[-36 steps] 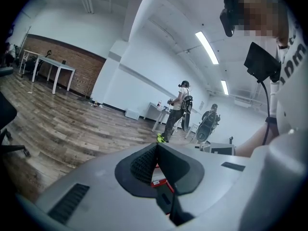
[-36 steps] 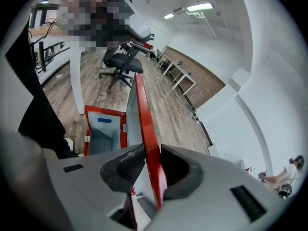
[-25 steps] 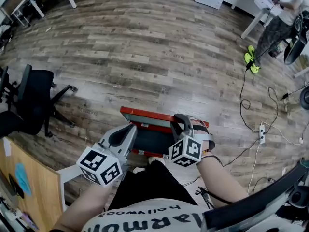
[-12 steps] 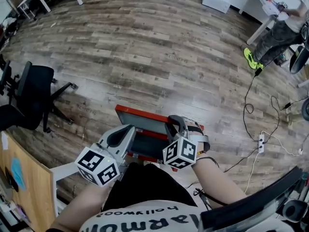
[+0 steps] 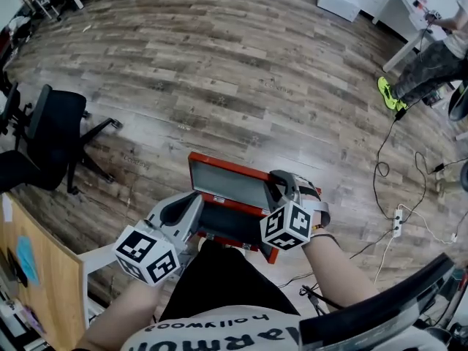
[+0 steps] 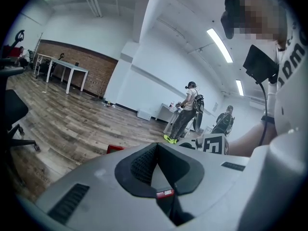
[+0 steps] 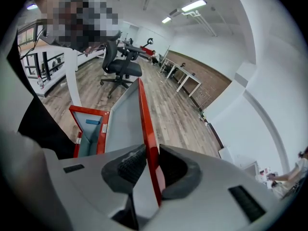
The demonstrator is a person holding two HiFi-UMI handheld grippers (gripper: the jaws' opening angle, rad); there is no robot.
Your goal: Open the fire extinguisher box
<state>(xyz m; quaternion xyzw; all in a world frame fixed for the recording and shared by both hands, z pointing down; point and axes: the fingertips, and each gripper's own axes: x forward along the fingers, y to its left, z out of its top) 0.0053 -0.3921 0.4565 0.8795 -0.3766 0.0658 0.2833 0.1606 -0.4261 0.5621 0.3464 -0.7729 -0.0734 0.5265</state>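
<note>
Red-painted rim of the lid (image 7: 144,109) sat pinched between the pads of the right gripper (image 7: 147,165), whose jaws had just been closing tighter on it. The left gripper (image 6: 154,153) was clenched on nothing, pads meeting, just beside the left end of the fire extinguisher box (image 7: 89,141); whether it touched could not be told.

Over the last second the lid had swung up from a low slant to stand steeply, so its grey inner face showed broadly in the head view and the inside lay uncovered. By that reading the opening was largely done, with little swing left.

The box lay on the wooden floor (image 5: 241,72), just in front of the person's legs (image 5: 219,284), between the two grippers. Its long axis ran across the head view from left to right, dipping slightly toward the right. Its mouth faced upward, and the lid rose from the far long side, leaning away from the person.
</note>
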